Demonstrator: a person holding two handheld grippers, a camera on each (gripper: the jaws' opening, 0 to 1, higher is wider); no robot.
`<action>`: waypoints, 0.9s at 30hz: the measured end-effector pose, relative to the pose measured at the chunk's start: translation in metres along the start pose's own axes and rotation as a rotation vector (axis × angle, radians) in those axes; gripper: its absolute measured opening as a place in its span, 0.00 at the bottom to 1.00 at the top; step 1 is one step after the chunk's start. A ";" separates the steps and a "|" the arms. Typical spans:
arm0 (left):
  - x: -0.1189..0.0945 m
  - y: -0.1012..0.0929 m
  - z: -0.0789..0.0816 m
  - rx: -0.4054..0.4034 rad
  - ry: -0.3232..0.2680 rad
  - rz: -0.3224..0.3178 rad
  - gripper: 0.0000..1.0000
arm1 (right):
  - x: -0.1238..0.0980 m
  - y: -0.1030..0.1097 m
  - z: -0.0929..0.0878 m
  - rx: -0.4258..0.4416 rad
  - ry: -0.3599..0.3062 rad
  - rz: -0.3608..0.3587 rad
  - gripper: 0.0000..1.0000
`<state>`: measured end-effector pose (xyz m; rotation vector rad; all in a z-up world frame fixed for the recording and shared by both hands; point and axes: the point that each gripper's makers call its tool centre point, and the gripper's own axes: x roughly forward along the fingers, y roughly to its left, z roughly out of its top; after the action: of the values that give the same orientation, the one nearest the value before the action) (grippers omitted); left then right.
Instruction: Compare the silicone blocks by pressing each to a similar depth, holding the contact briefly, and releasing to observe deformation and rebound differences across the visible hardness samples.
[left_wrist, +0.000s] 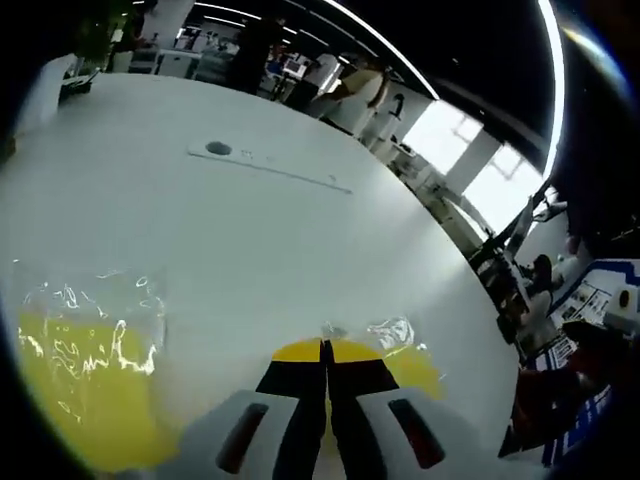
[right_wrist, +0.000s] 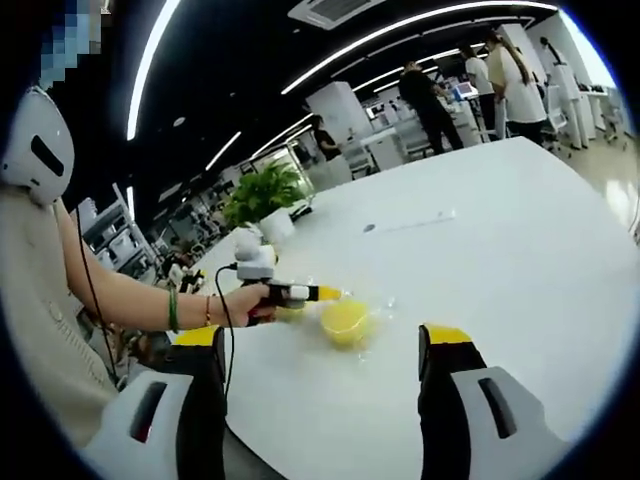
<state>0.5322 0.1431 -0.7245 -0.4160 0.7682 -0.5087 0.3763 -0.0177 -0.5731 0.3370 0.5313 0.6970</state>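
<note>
My left gripper (left_wrist: 325, 347) is shut, and its yellow-tipped jaws rest tip-down on a yellow silicone block (left_wrist: 408, 365) wrapped in clear film. A second, larger yellow block (left_wrist: 88, 385), also in crinkled film, lies to the left of it on the white table (left_wrist: 250, 240). In the right gripper view a hand holds the left gripper (right_wrist: 333, 293) with its tip at the upper edge of the round yellow block (right_wrist: 345, 322). My right gripper (right_wrist: 328, 338) hovers open, well short of that block, with nothing between its jaws.
A round grommet (left_wrist: 218, 149) and a long cover strip (left_wrist: 290, 172) are set into the table's far side. A potted plant (right_wrist: 262, 195) stands at the table's far left edge. The person's arm (right_wrist: 140, 300) reaches in from the left. People stand beyond the table.
</note>
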 end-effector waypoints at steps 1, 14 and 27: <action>0.000 0.000 0.000 0.006 -0.001 0.004 0.00 | 0.000 0.000 0.000 0.002 0.001 -0.001 0.73; -0.009 0.002 -0.004 0.053 -0.025 0.011 0.00 | 0.003 0.001 -0.003 -0.004 0.006 0.008 0.73; -0.022 -0.002 -0.003 0.286 0.025 0.008 0.24 | 0.012 0.010 -0.012 -0.018 0.041 0.033 0.74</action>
<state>0.5156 0.1535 -0.7132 -0.1411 0.7084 -0.6079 0.3717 -0.0005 -0.5825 0.3163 0.5589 0.7411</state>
